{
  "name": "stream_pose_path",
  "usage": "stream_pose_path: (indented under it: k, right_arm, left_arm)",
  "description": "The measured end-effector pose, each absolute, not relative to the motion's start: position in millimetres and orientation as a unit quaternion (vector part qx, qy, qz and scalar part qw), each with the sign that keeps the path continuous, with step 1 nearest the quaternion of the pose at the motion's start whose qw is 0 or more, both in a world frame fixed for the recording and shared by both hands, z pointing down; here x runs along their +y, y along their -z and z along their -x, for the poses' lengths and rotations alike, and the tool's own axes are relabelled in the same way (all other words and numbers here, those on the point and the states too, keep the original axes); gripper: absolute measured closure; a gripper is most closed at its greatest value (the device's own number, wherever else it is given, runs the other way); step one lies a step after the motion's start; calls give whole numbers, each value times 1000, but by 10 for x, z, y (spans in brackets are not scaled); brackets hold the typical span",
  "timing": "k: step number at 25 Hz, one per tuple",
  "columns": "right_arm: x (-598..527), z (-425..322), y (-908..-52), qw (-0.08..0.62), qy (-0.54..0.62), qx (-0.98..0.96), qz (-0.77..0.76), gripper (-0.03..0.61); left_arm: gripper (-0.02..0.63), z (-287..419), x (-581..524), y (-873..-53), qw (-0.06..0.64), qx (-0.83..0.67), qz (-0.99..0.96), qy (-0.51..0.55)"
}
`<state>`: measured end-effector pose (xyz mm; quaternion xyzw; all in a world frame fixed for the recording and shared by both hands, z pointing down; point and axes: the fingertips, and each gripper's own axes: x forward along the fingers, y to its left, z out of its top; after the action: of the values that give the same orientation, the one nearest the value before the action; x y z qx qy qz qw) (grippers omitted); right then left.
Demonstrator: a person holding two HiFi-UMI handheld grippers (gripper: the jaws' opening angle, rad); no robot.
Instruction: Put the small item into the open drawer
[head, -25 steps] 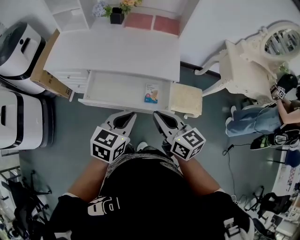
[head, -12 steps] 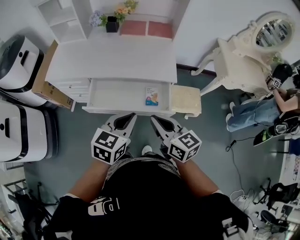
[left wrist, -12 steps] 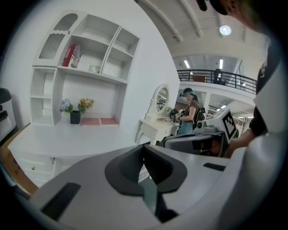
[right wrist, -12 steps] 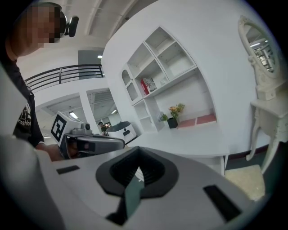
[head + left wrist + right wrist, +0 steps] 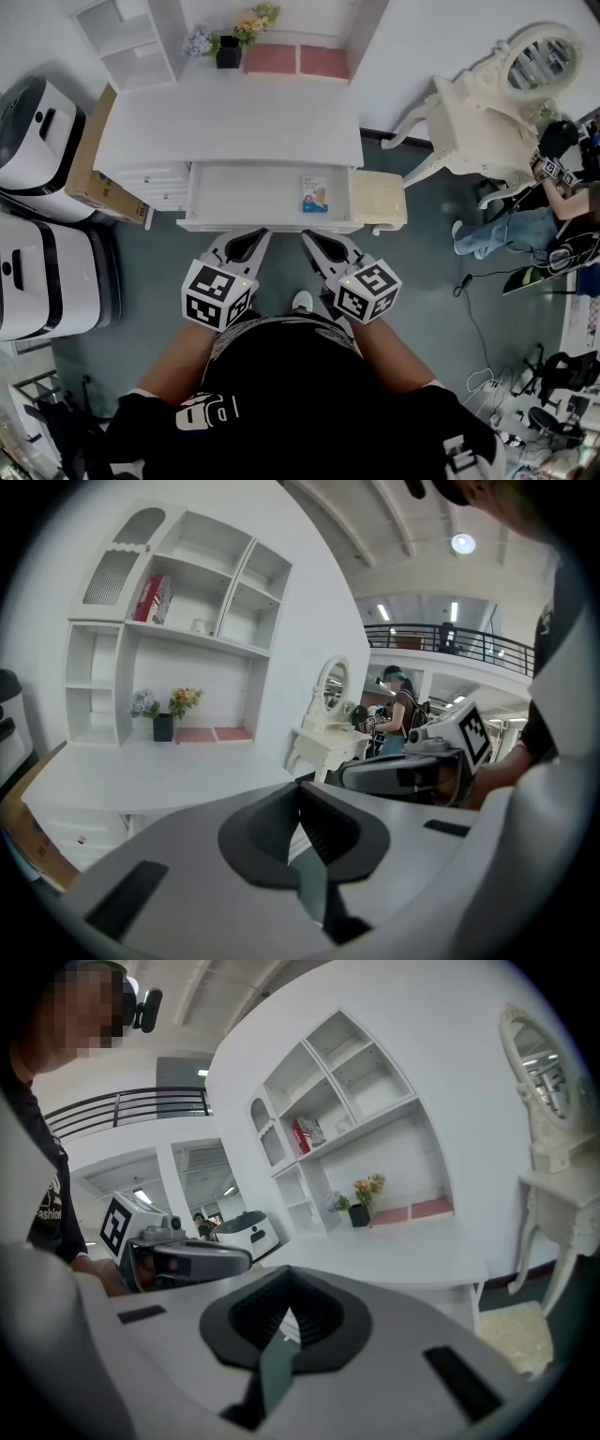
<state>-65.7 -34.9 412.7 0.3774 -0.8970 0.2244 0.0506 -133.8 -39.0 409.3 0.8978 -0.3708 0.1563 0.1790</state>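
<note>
The small item (image 5: 316,194), a flat printed packet, lies inside the open white drawer (image 5: 244,192) at its right end. The drawer is pulled out from under the white desk (image 5: 230,117). My left gripper (image 5: 249,238) and right gripper (image 5: 315,238) sit side by side just in front of the drawer's front edge, close to my body. Both are shut and hold nothing. The left gripper view looks past its own closed jaws to the desk top (image 5: 141,771) and the right gripper (image 5: 412,771). The right gripper view shows the left gripper (image 5: 178,1258).
A cream cushioned stool (image 5: 378,199) stands right of the drawer. Further right there is a white vanity with a mirror (image 5: 497,112) and a seated person (image 5: 553,187). A cardboard box (image 5: 89,159) and white machines (image 5: 37,112) are on the left. Flowers (image 5: 230,37) stand on the desk's back edge.
Both grippers keep their place and stay shut. The desk and drawer have drifted slightly right and down in the head view as the head moved. The packet stays in the drawer.
</note>
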Motion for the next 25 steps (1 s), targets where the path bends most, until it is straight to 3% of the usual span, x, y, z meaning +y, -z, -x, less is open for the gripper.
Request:
stream_pose_path:
  k: [25]
  right_arm:
    - [-357, 866, -4191, 66, -226, -894, -381, 571]
  left_arm:
    - [600, 1564, -384, -4125, 179, -357, -905, -150]
